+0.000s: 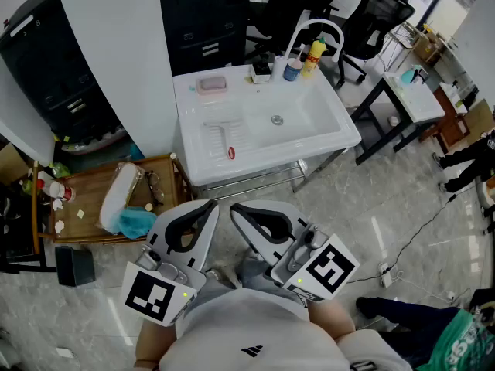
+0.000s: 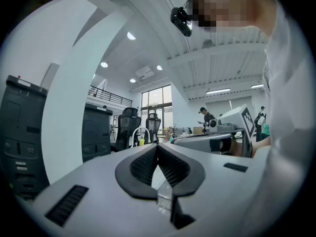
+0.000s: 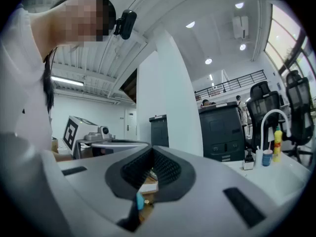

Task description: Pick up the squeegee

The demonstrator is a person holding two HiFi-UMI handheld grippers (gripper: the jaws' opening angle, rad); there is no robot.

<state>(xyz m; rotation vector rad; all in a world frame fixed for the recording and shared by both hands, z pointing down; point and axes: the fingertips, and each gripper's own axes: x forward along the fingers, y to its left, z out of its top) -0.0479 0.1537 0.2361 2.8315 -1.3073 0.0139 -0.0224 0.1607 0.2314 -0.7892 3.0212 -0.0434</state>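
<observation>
The squeegee (image 1: pixel 225 137) lies on the ribbed left drainboard of the white sink (image 1: pixel 340 126), its red handle end (image 1: pixel 231 153) toward me. Both grippers are held level close to my body, well short of the sink. The left gripper (image 1: pixel 211 205) is shut with nothing between its pads, and its own view shows the jaws (image 2: pixel 158 147) meeting at the tips. The right gripper (image 1: pixel 235 207) is likewise shut and empty, its jaws (image 3: pixel 151 150) touching. In neither gripper view can the squeegee be seen.
A pink soap dish (image 1: pixel 211 86), a blue bottle (image 1: pixel 293 69), a yellow bottle (image 1: pixel 313 56) and the faucet (image 1: pixel 315 28) line the sink's back. A wooden trolley (image 1: pixel 85 199) with a blue cloth (image 1: pixel 135 221) stands at left. Black cabinets (image 1: pixel 205 14) and a white desk (image 1: pixel 414 95) flank the sink.
</observation>
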